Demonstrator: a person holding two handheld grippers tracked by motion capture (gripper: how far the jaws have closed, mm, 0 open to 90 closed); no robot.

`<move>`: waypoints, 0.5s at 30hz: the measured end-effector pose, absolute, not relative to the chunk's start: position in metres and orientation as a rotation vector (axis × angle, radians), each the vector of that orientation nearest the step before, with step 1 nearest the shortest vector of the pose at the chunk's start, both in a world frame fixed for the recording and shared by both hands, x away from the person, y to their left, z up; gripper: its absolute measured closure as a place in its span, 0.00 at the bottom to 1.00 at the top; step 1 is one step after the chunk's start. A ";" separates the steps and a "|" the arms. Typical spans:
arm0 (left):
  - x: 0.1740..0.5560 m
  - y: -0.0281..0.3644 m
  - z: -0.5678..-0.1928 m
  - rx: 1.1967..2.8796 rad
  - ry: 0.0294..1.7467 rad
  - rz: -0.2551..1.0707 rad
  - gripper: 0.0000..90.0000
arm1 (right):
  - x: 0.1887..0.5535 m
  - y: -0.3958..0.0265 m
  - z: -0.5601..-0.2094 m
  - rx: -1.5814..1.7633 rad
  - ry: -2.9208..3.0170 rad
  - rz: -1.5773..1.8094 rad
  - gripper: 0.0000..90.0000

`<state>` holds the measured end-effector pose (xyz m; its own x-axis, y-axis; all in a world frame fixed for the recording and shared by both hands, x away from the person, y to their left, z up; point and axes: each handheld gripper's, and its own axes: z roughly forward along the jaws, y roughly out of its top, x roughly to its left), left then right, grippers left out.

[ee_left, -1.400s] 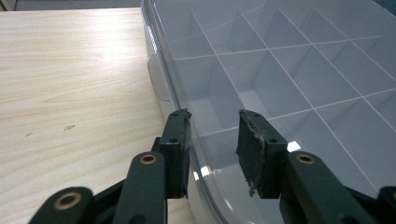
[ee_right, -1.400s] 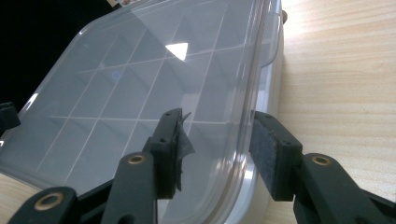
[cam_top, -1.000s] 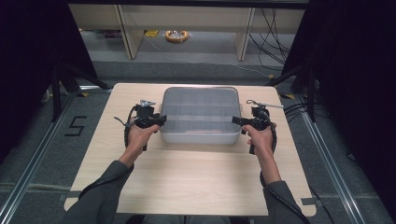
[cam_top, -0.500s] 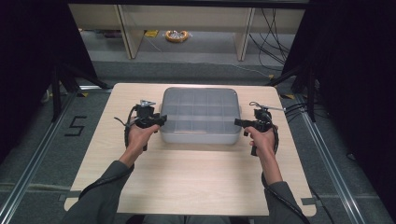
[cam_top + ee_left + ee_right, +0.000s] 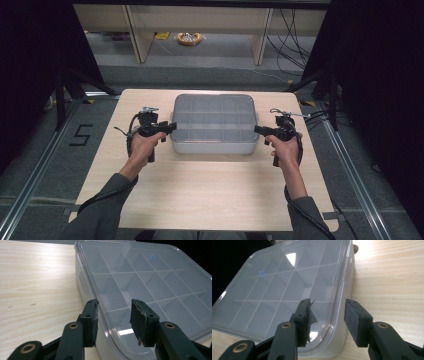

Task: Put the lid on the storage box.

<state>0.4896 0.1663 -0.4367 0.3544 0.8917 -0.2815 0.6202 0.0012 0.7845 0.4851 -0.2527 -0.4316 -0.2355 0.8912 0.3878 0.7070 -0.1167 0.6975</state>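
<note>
Both pairs of jaws stand released, a clear gap between the pads, and each pair straddles an edge of the lid without pinching it. In the left gripper view, the left gripper [image 5: 113, 321] has one black pad outside the box wall and the other over the clear lid [image 5: 150, 282], near the box's near-left corner. In the right gripper view, the right gripper [image 5: 328, 321] sits the same way at the near-right corner, one pad above the lid and one outside the wall, over the wood. From the high view, the left gripper [image 5: 170, 127] and right gripper [image 5: 258, 130] point inward at the two short ends of the translucent compartment box [image 5: 215, 125], which lies closed on the far half of the wooden table [image 5: 200, 195], centred left to right.
</note>
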 end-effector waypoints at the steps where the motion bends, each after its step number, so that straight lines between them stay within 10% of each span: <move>1: 0.489 0.166 -0.437 1.695 1.354 0.371 0.63 | 0.483 -0.250 -0.431 1.854 1.911 1.286 0.65; 15: 0.489 0.169 -0.441 1.712 1.363 0.333 0.64 | 0.484 -0.250 -0.439 1.793 1.940 1.246 0.80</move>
<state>0.4891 0.1694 -0.4407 0.3572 0.8823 -0.3066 0.6412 0.0071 0.7673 0.4835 -0.2498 -0.4391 -0.2313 0.8991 0.3716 0.7119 -0.1040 0.6946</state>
